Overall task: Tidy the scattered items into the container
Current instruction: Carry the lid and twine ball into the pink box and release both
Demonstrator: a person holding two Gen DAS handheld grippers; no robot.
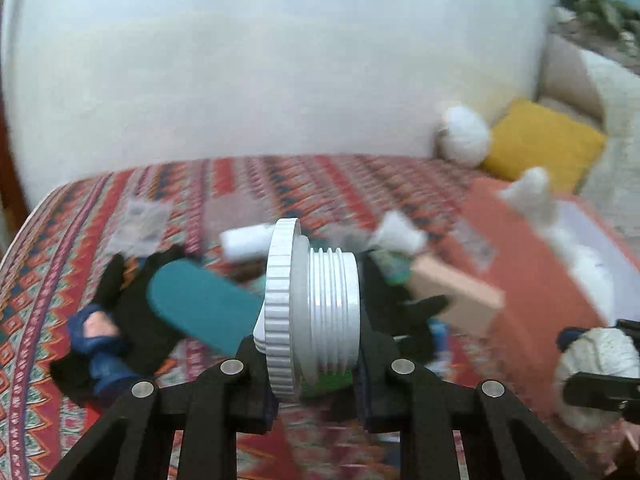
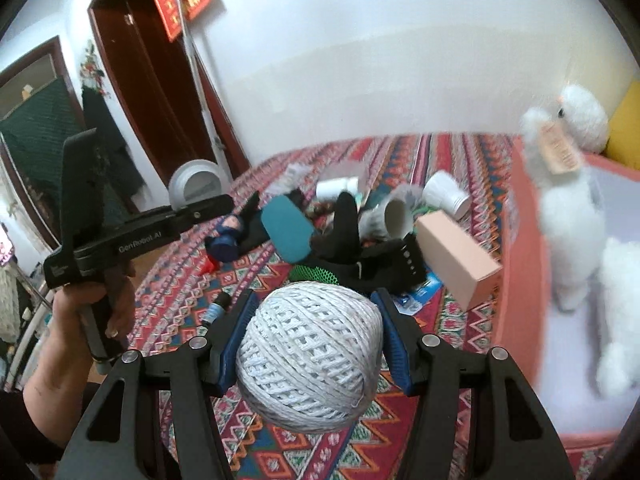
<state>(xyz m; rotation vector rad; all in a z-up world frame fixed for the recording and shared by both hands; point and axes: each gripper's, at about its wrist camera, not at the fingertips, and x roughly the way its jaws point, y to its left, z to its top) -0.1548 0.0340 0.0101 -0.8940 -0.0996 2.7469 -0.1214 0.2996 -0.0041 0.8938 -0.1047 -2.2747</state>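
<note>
My left gripper is shut on a white threaded plastic cap, lifted above the patterned cloth. The same white threaded plastic cap shows at the left in the right wrist view, held by the other gripper. My right gripper is shut on a white ball of string, which also shows as the white ball of string at the right edge of the left wrist view. The orange container with a white inside stands at the right and holds a white plush toy.
On the cloth lies a pile: a teal oval case, black cloth, a pink box, white cups, a blue figure, a small blue bottle. A yellow cushion lies behind. A hand grips the left tool.
</note>
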